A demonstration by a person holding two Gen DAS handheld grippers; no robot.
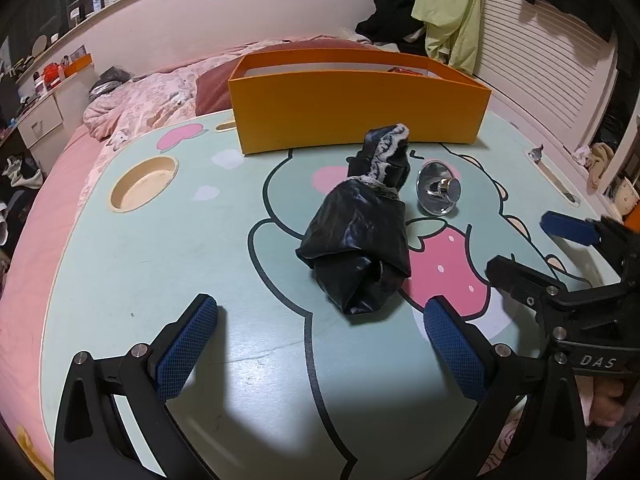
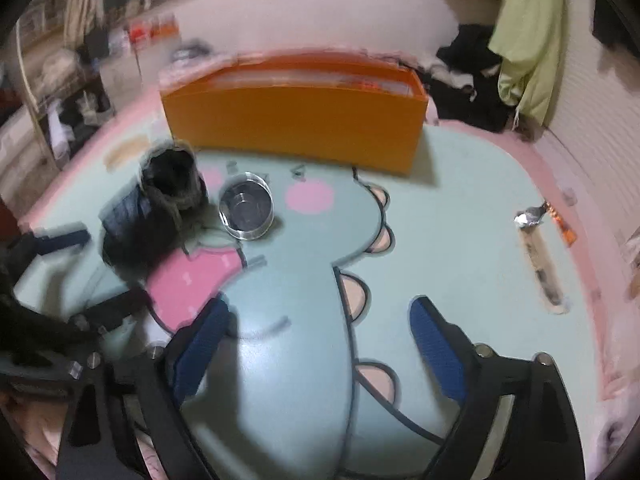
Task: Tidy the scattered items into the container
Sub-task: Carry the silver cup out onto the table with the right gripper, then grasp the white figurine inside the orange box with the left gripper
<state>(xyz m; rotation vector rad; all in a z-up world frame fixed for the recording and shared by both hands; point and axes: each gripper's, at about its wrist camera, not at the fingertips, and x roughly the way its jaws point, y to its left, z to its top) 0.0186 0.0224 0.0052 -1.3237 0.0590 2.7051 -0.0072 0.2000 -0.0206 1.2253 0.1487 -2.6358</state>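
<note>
An orange open-topped container point(image 1: 360, 108) point(image 2: 296, 120) stands at the far side of the cartoon-printed lap table point(image 1: 160, 260). A crumpled black bundle with a grey lacy edge point(image 1: 360, 236) point(image 2: 156, 216) lies in front of it. Beside the bundle a shiny metal cup point(image 1: 438, 192) point(image 2: 246, 210) rests on its side. My left gripper point(image 1: 320, 312) point(image 2: 92, 272) is open just short of the bundle, holding nothing. My right gripper point(image 2: 320, 310) point(image 1: 536, 248) is open over bare table, to the right of the bundle and cup. The right wrist view is blurred.
A round cup recess point(image 1: 144, 182) is sunk into the table's left side. A slot along the right edge holds a small silvery item point(image 2: 532, 216). Something red point(image 1: 404, 70) lies inside the container. Pink bedding surrounds the table; clothes hang behind.
</note>
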